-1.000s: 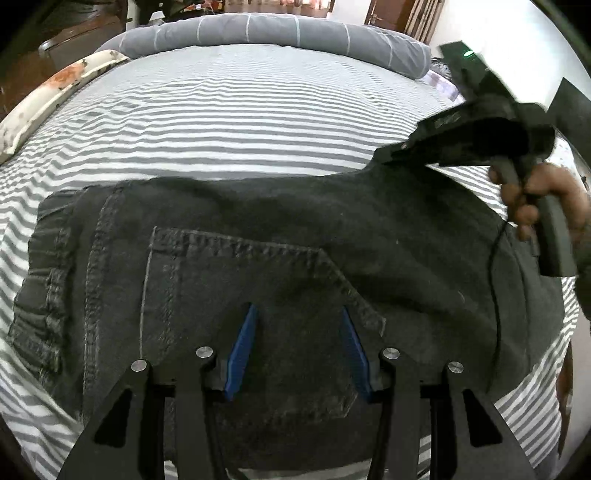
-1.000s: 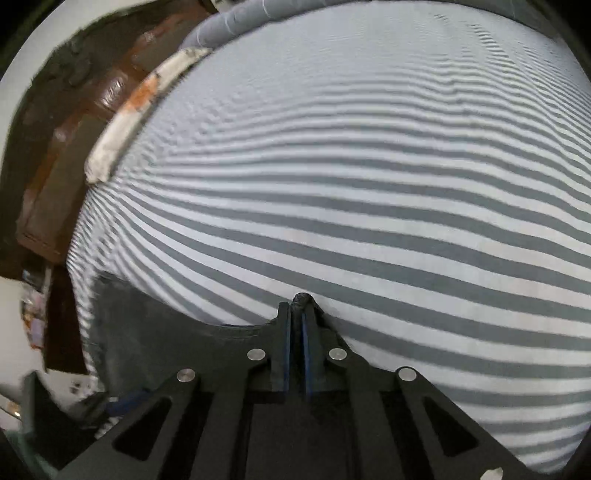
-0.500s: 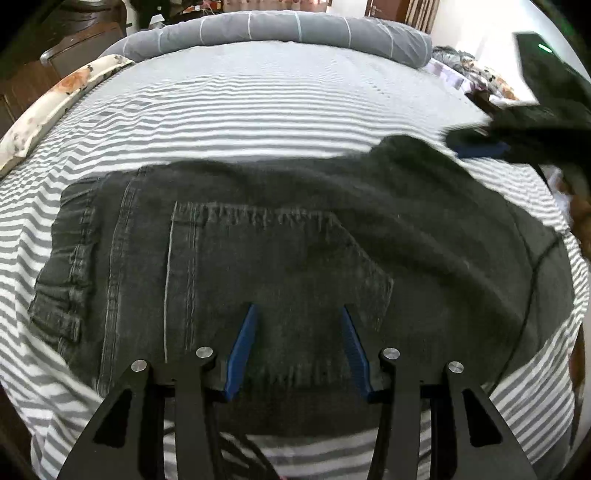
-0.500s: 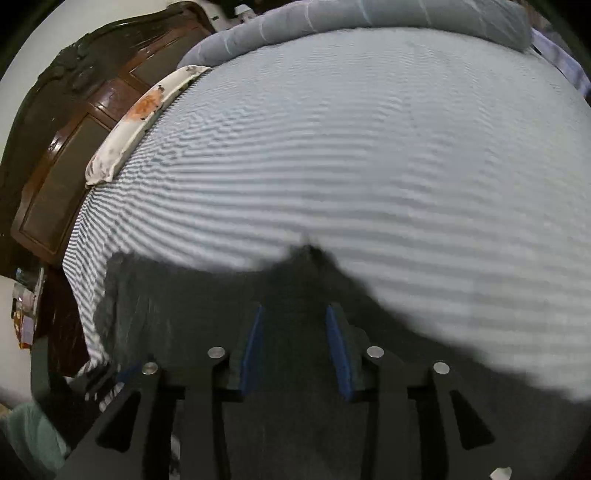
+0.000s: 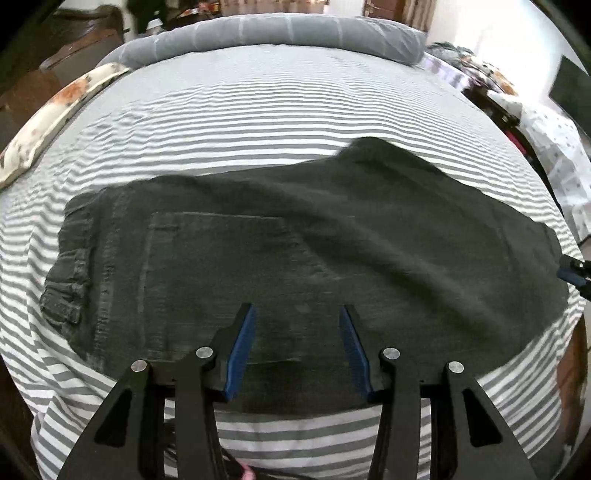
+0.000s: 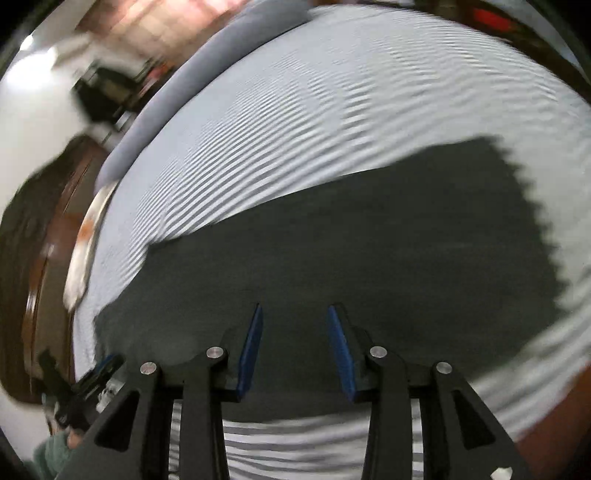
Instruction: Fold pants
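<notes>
Dark grey jeans (image 5: 369, 240) lie flat across the striped bed sheet (image 5: 295, 110), waistband (image 5: 70, 266) at the left and a back pocket (image 5: 221, 266) facing up. My left gripper (image 5: 297, 308) hangs open just above the jeans' near edge, below the pocket, with nothing between its blue pads. In the blurred right wrist view, my right gripper (image 6: 295, 307) stands open over the leg end of the jeans (image 6: 369, 240), holding nothing. Its blue tip also shows at the right edge of the left wrist view (image 5: 572, 271).
A grey bolster (image 5: 277, 33) runs along the bed's far side, and a floral pillow (image 5: 55, 107) lies at the far left by a dark wooden headboard (image 6: 33, 258). Patterned cloth (image 5: 554, 147) lies beyond the bed's right edge. Striped sheet stretches behind the jeans.
The right gripper let go of the jeans' far edge, opened, and swung fast to the right toward the leg end. The left gripper drew back a little, still open.
</notes>
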`<state>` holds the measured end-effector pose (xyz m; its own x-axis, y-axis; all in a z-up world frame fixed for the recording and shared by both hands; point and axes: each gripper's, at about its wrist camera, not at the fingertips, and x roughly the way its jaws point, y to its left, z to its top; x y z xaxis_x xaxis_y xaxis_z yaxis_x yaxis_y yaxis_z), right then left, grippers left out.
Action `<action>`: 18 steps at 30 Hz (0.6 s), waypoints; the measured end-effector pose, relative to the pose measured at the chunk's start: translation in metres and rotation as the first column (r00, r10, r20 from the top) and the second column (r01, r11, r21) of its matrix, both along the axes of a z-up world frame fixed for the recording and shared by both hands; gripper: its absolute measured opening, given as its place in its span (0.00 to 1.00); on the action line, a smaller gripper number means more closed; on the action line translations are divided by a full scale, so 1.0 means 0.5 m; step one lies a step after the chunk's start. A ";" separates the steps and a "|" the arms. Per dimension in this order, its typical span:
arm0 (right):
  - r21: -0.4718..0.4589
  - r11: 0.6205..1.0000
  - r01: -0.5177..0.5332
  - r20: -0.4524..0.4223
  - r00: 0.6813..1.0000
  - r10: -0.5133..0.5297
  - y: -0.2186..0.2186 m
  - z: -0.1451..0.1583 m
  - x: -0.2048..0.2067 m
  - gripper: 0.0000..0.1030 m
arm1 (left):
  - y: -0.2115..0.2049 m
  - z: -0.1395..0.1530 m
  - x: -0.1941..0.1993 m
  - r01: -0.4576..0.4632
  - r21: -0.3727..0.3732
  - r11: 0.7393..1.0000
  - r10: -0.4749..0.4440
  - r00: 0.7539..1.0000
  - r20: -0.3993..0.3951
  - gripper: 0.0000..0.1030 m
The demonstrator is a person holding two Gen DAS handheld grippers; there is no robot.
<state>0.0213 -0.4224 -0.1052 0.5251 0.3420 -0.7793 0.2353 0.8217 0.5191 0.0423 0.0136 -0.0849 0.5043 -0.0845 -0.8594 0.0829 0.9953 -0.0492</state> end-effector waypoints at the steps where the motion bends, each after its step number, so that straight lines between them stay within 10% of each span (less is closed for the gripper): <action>1: 0.007 0.999 0.038 -0.001 0.999 -0.038 -0.032 -0.004 -0.014 0.35 | -0.016 0.004 0.000 0.015 0.003 1.000 -0.015 1.000 0.005 0.47; 8: 0.097 0.949 0.299 -0.035 0.954 -0.297 -0.241 -0.065 -0.109 0.35 | -0.174 0.017 -0.007 0.175 0.030 0.984 -0.175 0.984 0.025 0.47; 18: 0.113 0.929 0.351 -0.081 0.936 -0.344 -0.300 -0.140 -0.090 0.25 | -0.337 -0.035 0.020 0.281 0.052 0.958 -0.279 0.959 -0.048 0.47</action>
<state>-0.0236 -0.5725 -0.1752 0.5832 0.2417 -0.7756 0.5277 0.6131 0.5879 0.0523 -0.1550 -0.1022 0.4331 -0.1676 -0.8856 0.3577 0.9338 -0.0018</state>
